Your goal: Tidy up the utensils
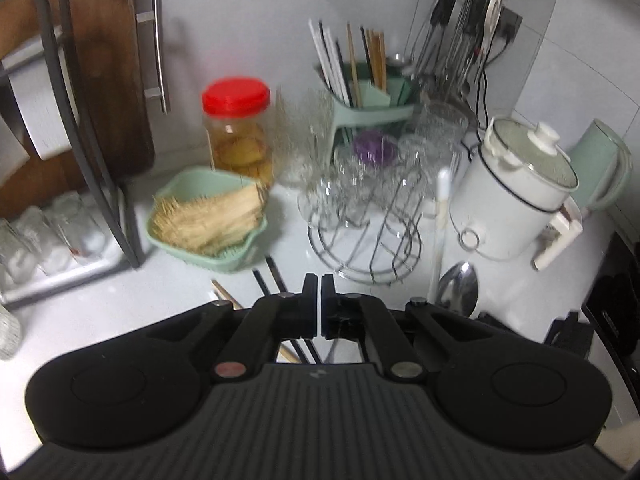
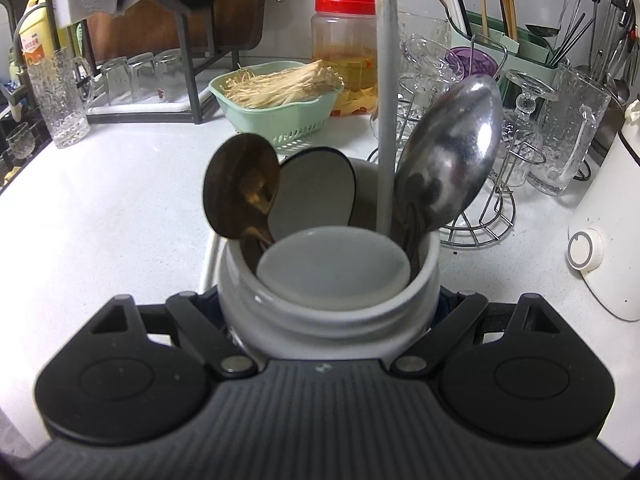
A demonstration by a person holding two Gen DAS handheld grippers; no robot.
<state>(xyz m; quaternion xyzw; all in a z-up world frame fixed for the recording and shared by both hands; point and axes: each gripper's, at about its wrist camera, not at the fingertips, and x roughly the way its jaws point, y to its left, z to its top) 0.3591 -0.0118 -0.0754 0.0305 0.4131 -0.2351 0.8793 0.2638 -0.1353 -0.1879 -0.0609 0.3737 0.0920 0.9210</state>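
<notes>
The left tongs (image 1: 319,280) are pressed together with nothing seen between them, held above the white counter (image 1: 120,312) where loose chopsticks (image 1: 272,276) lie just ahead. The right tongs (image 2: 328,312) are clamped around a grey utensil jar (image 2: 320,320) — their tips are hidden behind its sides. In the jar stand a steel spoon (image 2: 452,156), a dark wooden spoon (image 2: 240,188), a grey spoon (image 2: 312,192) and a pale handle (image 2: 386,100). Further back, a green basket (image 2: 276,116) of mushrooms is seen.
</notes>
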